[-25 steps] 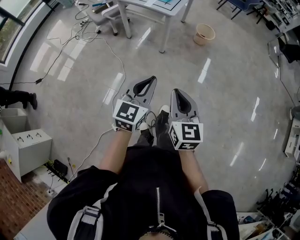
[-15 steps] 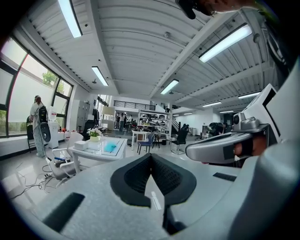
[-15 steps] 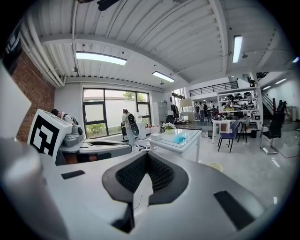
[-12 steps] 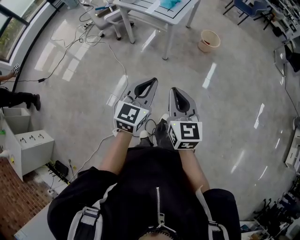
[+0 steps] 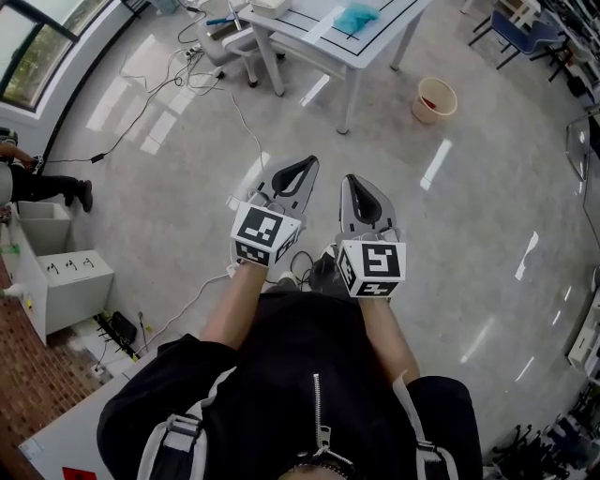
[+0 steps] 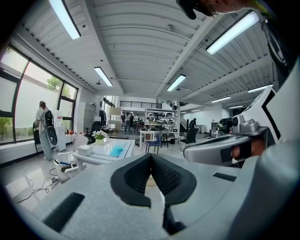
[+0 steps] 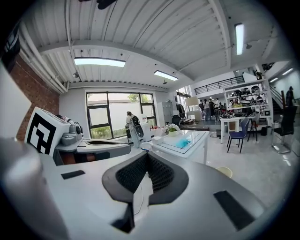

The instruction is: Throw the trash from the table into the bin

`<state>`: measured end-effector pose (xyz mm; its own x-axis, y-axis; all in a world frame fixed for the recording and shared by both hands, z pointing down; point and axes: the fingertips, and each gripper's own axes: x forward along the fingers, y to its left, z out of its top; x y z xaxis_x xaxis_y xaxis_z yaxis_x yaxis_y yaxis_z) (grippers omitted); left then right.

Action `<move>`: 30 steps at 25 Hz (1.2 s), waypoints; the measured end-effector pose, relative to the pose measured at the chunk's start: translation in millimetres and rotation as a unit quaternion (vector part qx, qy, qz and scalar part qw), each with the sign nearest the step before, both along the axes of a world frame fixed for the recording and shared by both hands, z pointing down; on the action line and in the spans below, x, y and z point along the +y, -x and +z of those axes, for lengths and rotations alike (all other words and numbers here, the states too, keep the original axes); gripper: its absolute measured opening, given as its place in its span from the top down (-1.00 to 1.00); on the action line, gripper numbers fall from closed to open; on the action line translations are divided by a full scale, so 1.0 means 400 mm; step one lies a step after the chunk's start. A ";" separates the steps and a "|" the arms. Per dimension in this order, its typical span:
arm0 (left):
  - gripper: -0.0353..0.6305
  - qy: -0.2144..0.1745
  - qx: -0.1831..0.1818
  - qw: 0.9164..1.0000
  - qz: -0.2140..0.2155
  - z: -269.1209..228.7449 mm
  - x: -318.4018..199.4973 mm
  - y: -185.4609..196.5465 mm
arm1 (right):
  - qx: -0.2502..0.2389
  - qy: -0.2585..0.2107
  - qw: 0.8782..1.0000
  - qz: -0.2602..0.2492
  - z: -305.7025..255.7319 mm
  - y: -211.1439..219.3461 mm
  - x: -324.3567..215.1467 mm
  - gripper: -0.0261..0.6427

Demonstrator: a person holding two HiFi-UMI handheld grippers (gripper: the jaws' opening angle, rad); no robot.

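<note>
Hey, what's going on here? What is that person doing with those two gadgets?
A person stands on the open floor, holding the left gripper and the right gripper out in front. Both are shut and empty. The job is to move trash from the white table some way ahead, where a crumpled blue piece lies, into the beige bin on the floor beside it. Nothing has been picked up yet.

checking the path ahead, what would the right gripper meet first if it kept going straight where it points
Ahead of the right gripper the way looks free up to the white table; depth is unclear.
</note>
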<state>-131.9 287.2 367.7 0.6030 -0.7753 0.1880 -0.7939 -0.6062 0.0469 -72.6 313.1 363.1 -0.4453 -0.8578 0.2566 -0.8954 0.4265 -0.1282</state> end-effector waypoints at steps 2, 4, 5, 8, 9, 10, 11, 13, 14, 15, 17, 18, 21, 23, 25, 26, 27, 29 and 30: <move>0.87 -0.002 -0.004 1.000 -0.007 -0.001 -0.023 -0.012 | -0.001 -0.001 1.000 -0.006 -0.001 -0.016 -0.025 0.89; 0.87 -0.002 -0.009 1.000 -0.014 -0.001 -0.044 -0.028 | -0.001 -0.003 1.000 -0.011 -0.005 -0.035 -0.047 0.89; 0.87 -0.002 -0.010 1.000 -0.017 -0.002 -0.053 -0.035 | 0.000 -0.004 1.000 -0.014 -0.006 -0.045 -0.057 0.89; 0.87 0.003 -0.008 1.000 -0.027 0.003 -0.073 -0.059 | -0.001 -0.001 1.000 -0.021 0.000 -0.071 -0.079 0.89; 0.87 0.005 -0.008 1.000 -0.027 0.006 -0.078 -0.069 | 0.000 0.001 1.000 -0.023 0.005 -0.079 -0.085 0.89; 0.87 0.006 -0.009 1.000 -0.026 0.010 -0.083 -0.078 | 0.000 0.004 1.000 -0.024 0.009 -0.087 -0.091 0.89; 0.87 0.008 -0.011 1.000 -0.025 0.014 -0.089 -0.085 | -0.001 0.006 1.000 -0.023 0.014 -0.093 -0.098 0.89; 0.87 0.010 -0.014 1.000 -0.023 0.020 -0.101 -0.095 | -0.002 0.009 1.000 -0.022 0.021 -0.101 -0.110 0.89; 0.87 0.010 -0.014 1.000 -0.024 0.022 -0.108 -0.098 | -0.002 0.010 1.000 -0.022 0.024 -0.104 -0.115 0.89; 0.87 0.011 -0.014 1.000 -0.024 0.023 -0.116 -0.100 | -0.002 0.011 1.000 -0.022 0.027 -0.107 -0.119 0.89; 0.87 0.013 -0.014 1.000 -0.025 0.028 -0.134 -0.106 | -0.001 0.012 1.000 -0.021 0.033 -0.115 -0.130 0.89; 0.87 0.014 -0.014 0.999 -0.026 0.031 -0.144 -0.110 | -0.001 0.013 1.000 -0.020 0.036 -0.121 -0.137 0.89; 0.87 0.013 -0.014 1.000 -0.022 0.031 -0.173 -0.124 | 0.000 0.016 1.000 -0.013 0.044 -0.139 -0.162 0.89; 0.87 0.009 -0.012 1.000 -0.017 0.028 -0.190 -0.128 | 0.002 0.015 1.000 -0.008 0.042 -0.142 -0.178 0.89; 0.87 0.009 -0.010 1.000 -0.012 0.030 -0.211 -0.130 | 0.004 0.013 1.000 -0.004 0.042 -0.142 -0.197 0.89; 0.87 0.009 -0.008 1.000 -0.010 0.033 -0.224 -0.131 | 0.005 0.013 1.000 -0.002 0.044 -0.141 -0.210 0.89; 0.87 0.010 -0.006 1.000 -0.008 0.035 -0.240 -0.132 | 0.007 0.014 1.000 -0.001 0.046 -0.141 -0.225 0.89; 0.87 0.011 -0.002 1.000 -0.005 0.040 -0.279 -0.134 | 0.012 0.015 1.000 0.000 0.051 -0.138 -0.260 0.89; 0.87 0.012 0.000 1.000 -0.004 0.042 -0.301 -0.134 | 0.014 0.016 1.000 -0.001 0.052 -0.136 -0.280 0.89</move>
<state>-78.4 166.6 384.3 0.5966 -0.7755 0.2063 -0.7989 -0.5982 0.0617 -18.3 201.2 384.0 -0.4385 -0.8481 0.2974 -0.8983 0.4237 -0.1162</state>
